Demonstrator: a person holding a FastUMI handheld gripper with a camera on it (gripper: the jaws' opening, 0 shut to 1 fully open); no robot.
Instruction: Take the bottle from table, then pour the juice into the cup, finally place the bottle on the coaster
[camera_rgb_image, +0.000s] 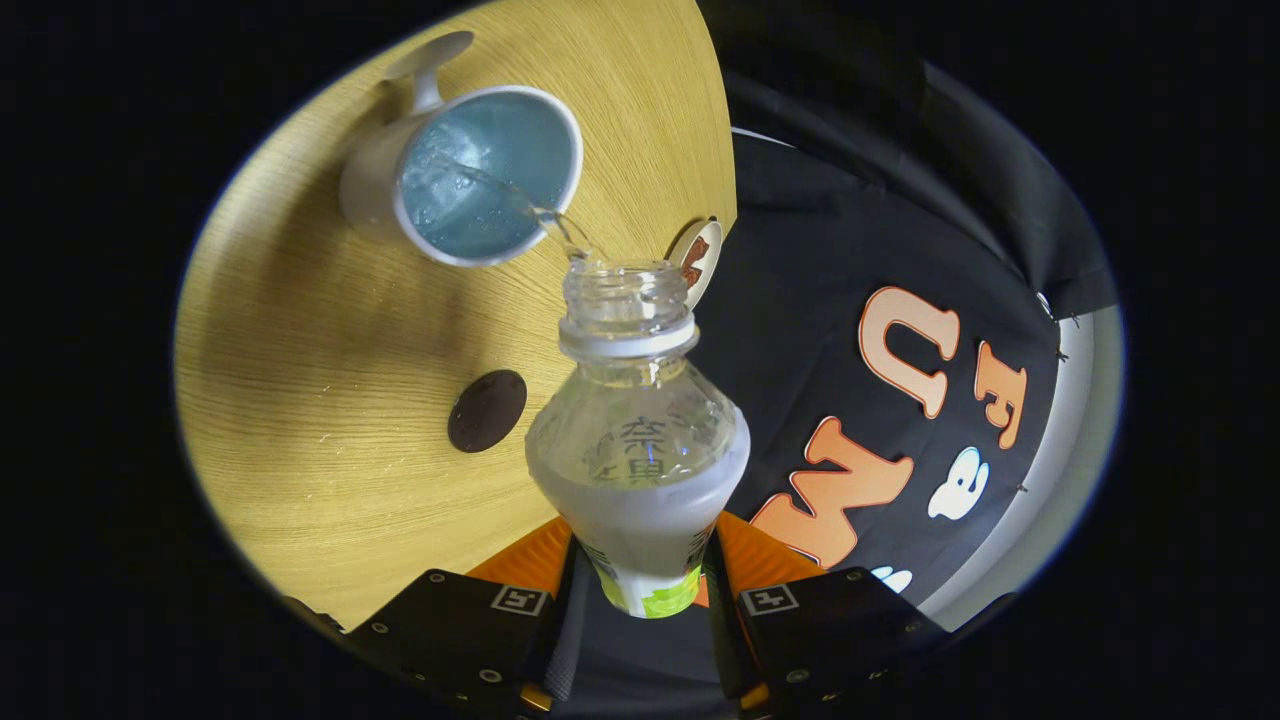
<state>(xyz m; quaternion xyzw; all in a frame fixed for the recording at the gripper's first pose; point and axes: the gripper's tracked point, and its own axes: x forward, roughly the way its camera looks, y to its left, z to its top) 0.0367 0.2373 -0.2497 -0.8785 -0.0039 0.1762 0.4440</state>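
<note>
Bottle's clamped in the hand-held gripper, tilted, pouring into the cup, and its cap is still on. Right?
Not quite: the cap is off. The gripper view shows the bottle with an open, threaded mouth, and a clear stream running from it into the cup. The rest holds: the hand-held gripper is shut on the bottle, which is tilted toward the cup.

Clear plastic bottle, glossy white ceramic cup, matt wood-grain table.

wooden table | black booth cloth beside its edge
</note>
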